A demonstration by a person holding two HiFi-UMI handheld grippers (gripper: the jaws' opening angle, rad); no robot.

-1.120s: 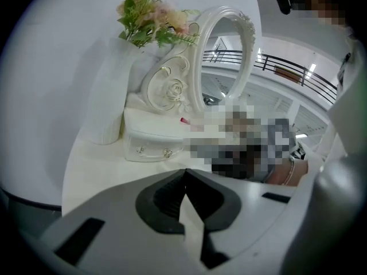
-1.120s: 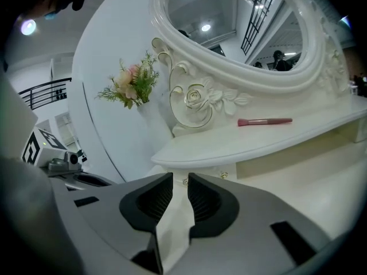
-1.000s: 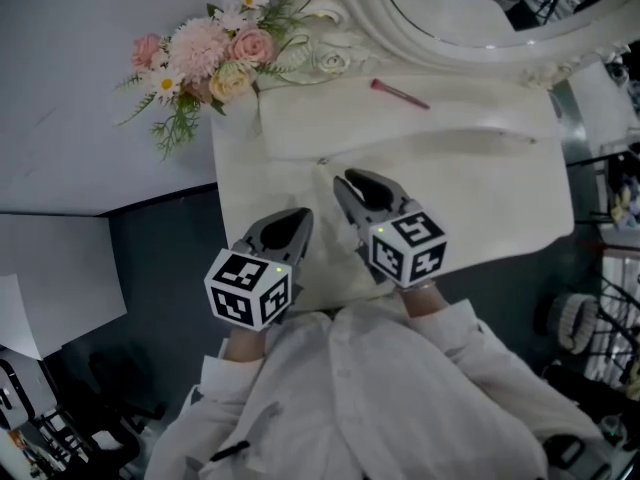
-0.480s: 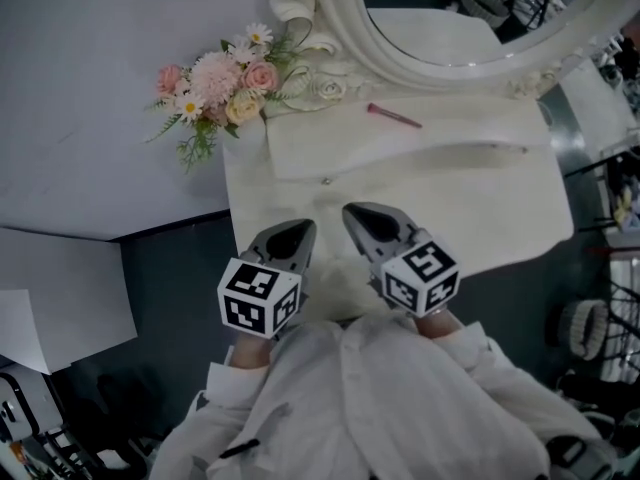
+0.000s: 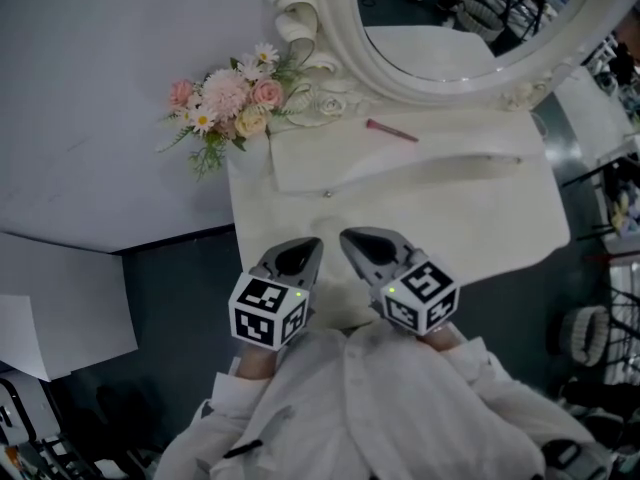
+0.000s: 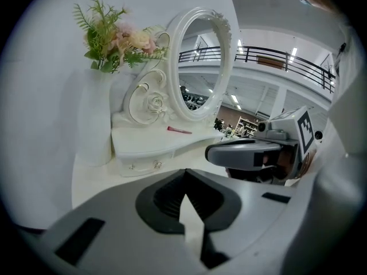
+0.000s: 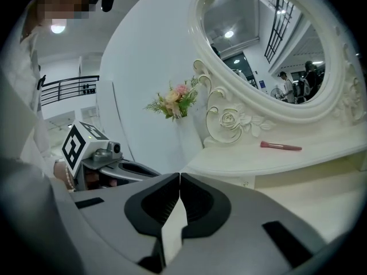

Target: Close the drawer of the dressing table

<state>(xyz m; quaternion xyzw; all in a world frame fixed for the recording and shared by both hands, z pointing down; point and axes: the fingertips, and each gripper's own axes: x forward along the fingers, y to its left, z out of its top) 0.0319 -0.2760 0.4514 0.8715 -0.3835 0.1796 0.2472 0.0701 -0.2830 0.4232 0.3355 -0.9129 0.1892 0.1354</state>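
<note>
Left gripper (image 5: 306,245), jaws together, faces the drawer (image 6: 143,164), seemingly shut, lying crosswise.

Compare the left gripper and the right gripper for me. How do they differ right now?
The right gripper reaches slightly farther toward the mirror than the left gripper. The left gripper sits near the left edge of the dressing table; the right gripper is nearer its middle. Both are shut, hold nothing, and angle their tips toward each other.
</note>
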